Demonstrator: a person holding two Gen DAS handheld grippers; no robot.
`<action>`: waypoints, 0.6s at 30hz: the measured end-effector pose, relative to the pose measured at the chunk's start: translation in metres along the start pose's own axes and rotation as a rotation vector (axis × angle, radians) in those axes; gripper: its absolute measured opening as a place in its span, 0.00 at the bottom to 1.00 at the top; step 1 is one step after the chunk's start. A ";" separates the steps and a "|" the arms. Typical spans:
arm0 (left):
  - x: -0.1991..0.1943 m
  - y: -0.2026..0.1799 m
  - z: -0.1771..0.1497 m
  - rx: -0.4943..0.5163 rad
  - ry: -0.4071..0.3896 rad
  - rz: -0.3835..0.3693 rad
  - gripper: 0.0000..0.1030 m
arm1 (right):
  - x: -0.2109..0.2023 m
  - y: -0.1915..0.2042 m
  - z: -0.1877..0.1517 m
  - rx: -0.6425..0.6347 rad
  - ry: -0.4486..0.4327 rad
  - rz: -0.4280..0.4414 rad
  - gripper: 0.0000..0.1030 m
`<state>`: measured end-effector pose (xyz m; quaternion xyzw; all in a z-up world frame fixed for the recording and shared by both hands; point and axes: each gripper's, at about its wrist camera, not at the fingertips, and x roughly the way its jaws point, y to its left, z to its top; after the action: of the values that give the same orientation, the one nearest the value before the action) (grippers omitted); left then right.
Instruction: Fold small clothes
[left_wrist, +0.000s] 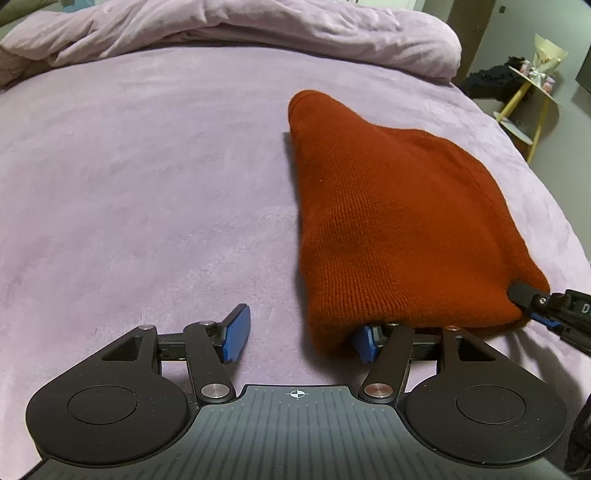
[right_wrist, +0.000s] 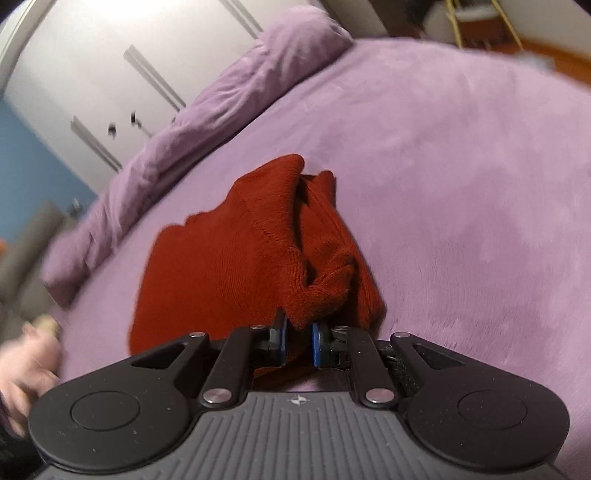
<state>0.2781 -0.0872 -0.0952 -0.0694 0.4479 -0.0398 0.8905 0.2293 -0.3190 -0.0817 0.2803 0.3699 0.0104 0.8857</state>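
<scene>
A rust-red knitted garment (left_wrist: 391, 221) lies folded on the purple bed cover (left_wrist: 147, 184). My left gripper (left_wrist: 301, 338) is open at the garment's near left corner; its right fingertip (left_wrist: 365, 341) is tucked under the hem and its left fingertip (left_wrist: 236, 332) rests on the bare cover. In the right wrist view my right gripper (right_wrist: 297, 341) is shut on a bunched corner of the garment (right_wrist: 236, 258), whose layers gape open beyond it. The right gripper also shows at the garment's near right corner in the left wrist view (left_wrist: 535, 302).
A rolled purple duvet (left_wrist: 258, 33) lies along the far side of the bed. A yellow-legged side table (left_wrist: 528, 96) with small items stands off the bed's right edge. A white wardrobe (right_wrist: 110, 66) is behind the bed. A hand (right_wrist: 26, 365) is blurred at the left.
</scene>
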 end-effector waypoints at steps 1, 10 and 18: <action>0.000 0.001 0.000 0.000 0.001 -0.001 0.64 | 0.001 0.007 0.002 -0.047 0.001 -0.027 0.11; -0.023 0.024 0.002 0.016 0.038 -0.071 0.66 | -0.028 0.000 0.004 -0.181 -0.038 -0.092 0.40; -0.039 0.038 0.028 -0.029 -0.075 -0.059 0.68 | -0.021 0.009 0.047 -0.165 -0.075 -0.068 0.40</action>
<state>0.2776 -0.0423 -0.0539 -0.0967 0.4123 -0.0567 0.9041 0.2472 -0.3390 -0.0365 0.1939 0.3437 0.0001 0.9188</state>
